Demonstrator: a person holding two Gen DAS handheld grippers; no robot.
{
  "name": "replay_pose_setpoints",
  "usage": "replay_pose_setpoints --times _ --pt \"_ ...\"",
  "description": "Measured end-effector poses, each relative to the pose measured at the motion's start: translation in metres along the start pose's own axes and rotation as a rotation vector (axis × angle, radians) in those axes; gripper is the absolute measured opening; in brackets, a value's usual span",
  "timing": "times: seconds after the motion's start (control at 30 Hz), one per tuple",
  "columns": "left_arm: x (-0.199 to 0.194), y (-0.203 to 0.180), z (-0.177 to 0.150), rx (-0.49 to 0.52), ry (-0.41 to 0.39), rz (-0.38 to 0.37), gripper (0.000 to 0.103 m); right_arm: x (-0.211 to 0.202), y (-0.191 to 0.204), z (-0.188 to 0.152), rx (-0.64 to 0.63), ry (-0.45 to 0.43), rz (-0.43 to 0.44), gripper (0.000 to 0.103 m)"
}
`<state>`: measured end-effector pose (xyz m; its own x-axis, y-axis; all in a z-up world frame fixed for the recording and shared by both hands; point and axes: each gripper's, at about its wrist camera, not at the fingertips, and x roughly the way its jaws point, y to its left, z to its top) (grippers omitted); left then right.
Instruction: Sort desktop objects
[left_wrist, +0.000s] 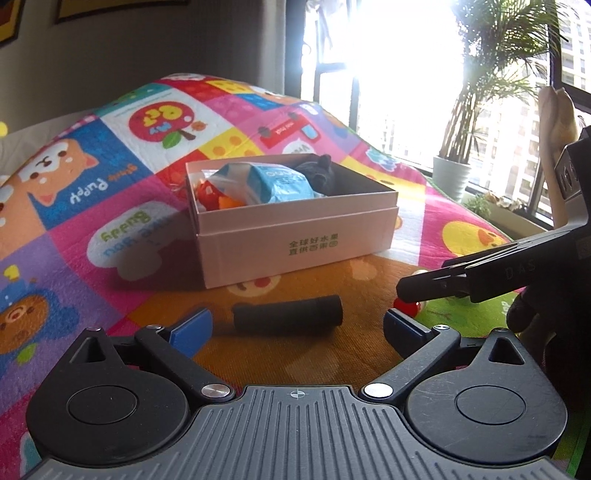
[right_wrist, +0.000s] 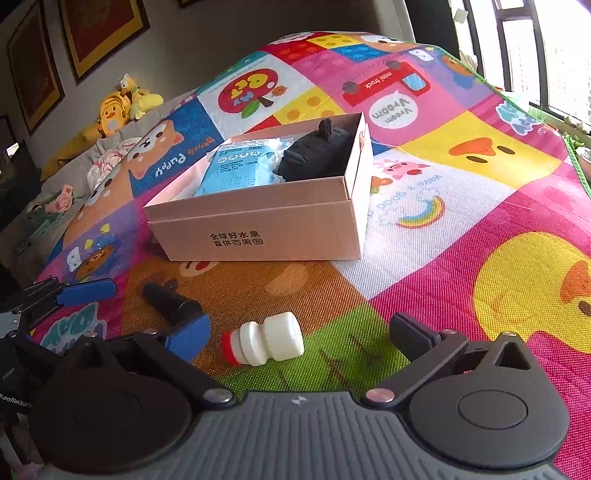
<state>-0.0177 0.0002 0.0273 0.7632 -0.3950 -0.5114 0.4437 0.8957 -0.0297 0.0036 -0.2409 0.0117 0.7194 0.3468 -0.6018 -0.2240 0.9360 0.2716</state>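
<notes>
A black cylinder (left_wrist: 288, 314) lies on its side on the play mat, between the wide-apart blue pads of my left gripper (left_wrist: 295, 325), which is open and not touching it. In the right wrist view a white bottle with a red cap (right_wrist: 266, 343) lies between the fingers of my right gripper (right_wrist: 299, 332), also open and clear of it. The black cylinder (right_wrist: 170, 301) sits just left of that bottle. Behind both stands a pink cardboard box (left_wrist: 295, 243) (right_wrist: 258, 229) holding a blue packet (left_wrist: 273, 182), a black plush toy (right_wrist: 314, 151) and an orange-red toy (left_wrist: 212, 195).
A colourful cartoon play mat (right_wrist: 480, 184) covers the whole surface. The right gripper's dark fingers (left_wrist: 424, 286) reach in from the right in the left wrist view. A potted palm (left_wrist: 452, 177) stands by the window ledge. Yellow plush toys (right_wrist: 118, 107) sit against the far wall.
</notes>
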Motion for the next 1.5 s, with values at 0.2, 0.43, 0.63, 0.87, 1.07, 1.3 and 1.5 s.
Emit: replay_pose_setpoints --times 0.2,0.43,0.63,0.87,1.07,1.3,1.5 --pt "0.002 0.003 0.000 -0.017 0.011 -0.018 0.102 -0.002 -0.001 0.000 -0.002 0.000 0.010 0.103" --pt "0.002 0.001 0.000 -0.012 0.014 0.006 0.103 -0.004 -0.005 0.000 0.031 -0.011 0.038 0.103" --pt "0.005 0.000 0.000 -0.043 0.043 0.143 0.103 -0.012 0.017 -0.004 -0.108 -0.057 -0.083 0.103" --pt "0.001 0.010 0.000 -0.143 0.057 0.312 0.103 -0.018 0.068 -0.027 -0.564 -0.055 -0.176 0.064" --pt "0.001 0.014 -0.001 -0.164 0.066 0.303 0.103 -0.009 0.077 -0.021 -0.578 -0.022 -0.177 0.047" --pt "0.001 0.015 -0.002 -0.173 0.062 0.293 0.103 -0.019 0.018 0.011 -0.034 0.105 0.184 0.046" --pt "0.001 0.016 -0.002 -0.184 0.069 0.287 0.103 -0.014 -0.032 -0.001 0.241 0.138 0.296 0.043"
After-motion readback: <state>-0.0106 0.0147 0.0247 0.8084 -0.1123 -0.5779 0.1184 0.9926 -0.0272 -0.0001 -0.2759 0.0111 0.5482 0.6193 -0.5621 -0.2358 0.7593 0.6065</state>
